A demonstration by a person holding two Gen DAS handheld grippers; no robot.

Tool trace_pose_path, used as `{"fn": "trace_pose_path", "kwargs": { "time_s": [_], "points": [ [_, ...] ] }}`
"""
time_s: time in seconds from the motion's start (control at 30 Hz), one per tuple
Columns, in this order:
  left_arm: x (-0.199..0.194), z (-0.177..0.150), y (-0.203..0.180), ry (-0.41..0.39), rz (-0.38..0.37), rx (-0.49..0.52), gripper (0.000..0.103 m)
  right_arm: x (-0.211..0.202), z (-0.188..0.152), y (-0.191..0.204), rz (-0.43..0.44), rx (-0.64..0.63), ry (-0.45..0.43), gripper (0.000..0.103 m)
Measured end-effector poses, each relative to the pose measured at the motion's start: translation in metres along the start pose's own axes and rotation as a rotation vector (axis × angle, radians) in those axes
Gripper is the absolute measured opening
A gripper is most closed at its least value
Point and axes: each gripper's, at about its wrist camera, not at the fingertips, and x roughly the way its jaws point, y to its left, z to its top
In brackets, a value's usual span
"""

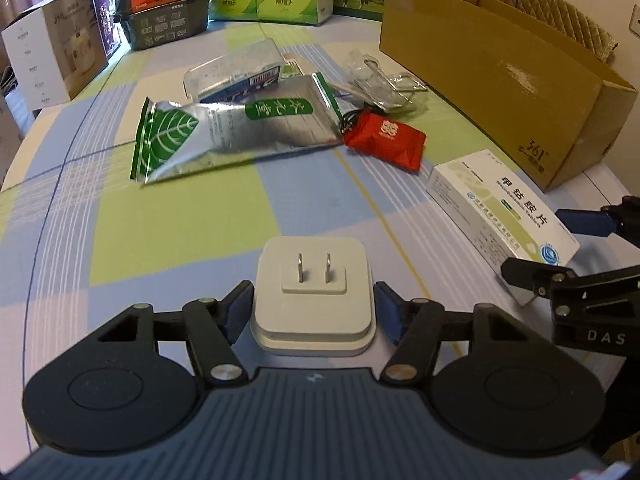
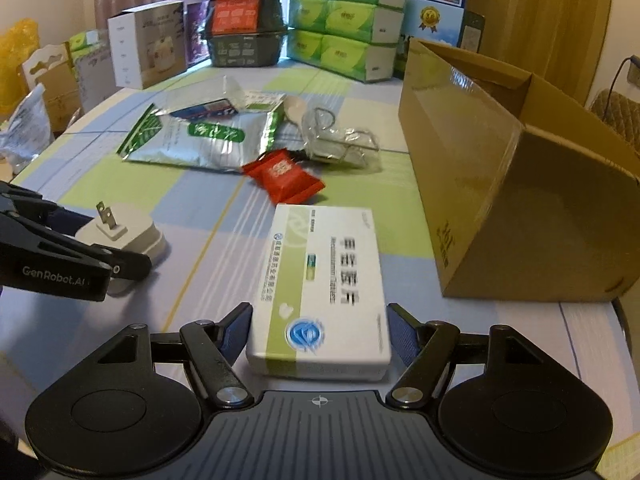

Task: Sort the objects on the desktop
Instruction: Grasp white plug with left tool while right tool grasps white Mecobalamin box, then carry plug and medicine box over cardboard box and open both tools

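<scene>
A white plug adapter [image 1: 312, 292] lies prongs-up on the checked tablecloth. My left gripper [image 1: 314, 300] is shut on it, one blue pad against each side. A white-and-green medicine box [image 2: 320, 280] lies flat nearby, with my right gripper [image 2: 320, 320] shut on its near end. In the right wrist view the adapter [image 2: 120, 232] shows at left with a left finger [image 2: 120, 268] beside it. Farther back lie a silver-green foil bag [image 1: 224, 136], a red packet [image 1: 384, 140] and a clear bag of metal clips [image 1: 380, 84].
An open brown cardboard box [image 2: 500, 160] stands at the right, close to the medicine box. Green tissue packs [image 2: 344, 16], dark stacked cartons [image 2: 248, 16] and a white product box [image 2: 148, 44] line the table's far edge. A clear plastic package [image 1: 236, 72] lies behind the foil bag.
</scene>
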Motion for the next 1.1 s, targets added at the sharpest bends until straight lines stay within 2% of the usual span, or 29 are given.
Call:
{"fn": "trace_pose_path", "kwargs": {
  "time_s": [0.17, 0.4, 0.43, 0.5, 0.57, 0.67, 0.8, 1.0, 1.1],
  "points": [
    [0.001, -0.003, 0.005, -0.023, 0.012, -0.007, 0.063, 0.003, 0.004, 0.002, -0.01, 0.001, -0.028, 0.077],
    [0.006, -0.002, 0.003, -0.036, 0.014, 0.002, 0.064, 0.019, 0.011, -0.002, 0.0, 0.048, -0.022, 0.077],
    [0.006, -0.001, 0.003, -0.038, 0.015, 0.001, 0.061, 0.021, 0.012, -0.002, 0.002, 0.054, -0.021, 0.077],
    [0.006, -0.001, 0.004, -0.039, 0.013, 0.0, 0.06, 0.024, 0.013, -0.004, 0.009, 0.066, -0.016, 0.077],
    [0.006, -0.001, 0.004, -0.039, 0.015, -0.003, 0.06, 0.025, 0.013, -0.003, 0.002, 0.065, -0.016, 0.068],
    [0.005, -0.001, 0.002, -0.038, 0.015, -0.004, 0.06, 0.024, 0.013, -0.003, 0.001, 0.07, -0.017, 0.068],
    [0.0, 0.004, 0.001, -0.05, -0.01, -0.005, 0.06, 0.012, 0.014, -0.001, 0.007, 0.06, -0.046, 0.068],
    [-0.022, 0.023, -0.01, -0.09, 0.029, 0.025, 0.06, -0.023, 0.024, -0.007, 0.003, 0.054, -0.107, 0.068],
    [-0.044, 0.038, -0.019, -0.129, 0.033, 0.006, 0.06, -0.052, 0.038, -0.013, 0.01, 0.04, -0.164, 0.068]
  ]
}}
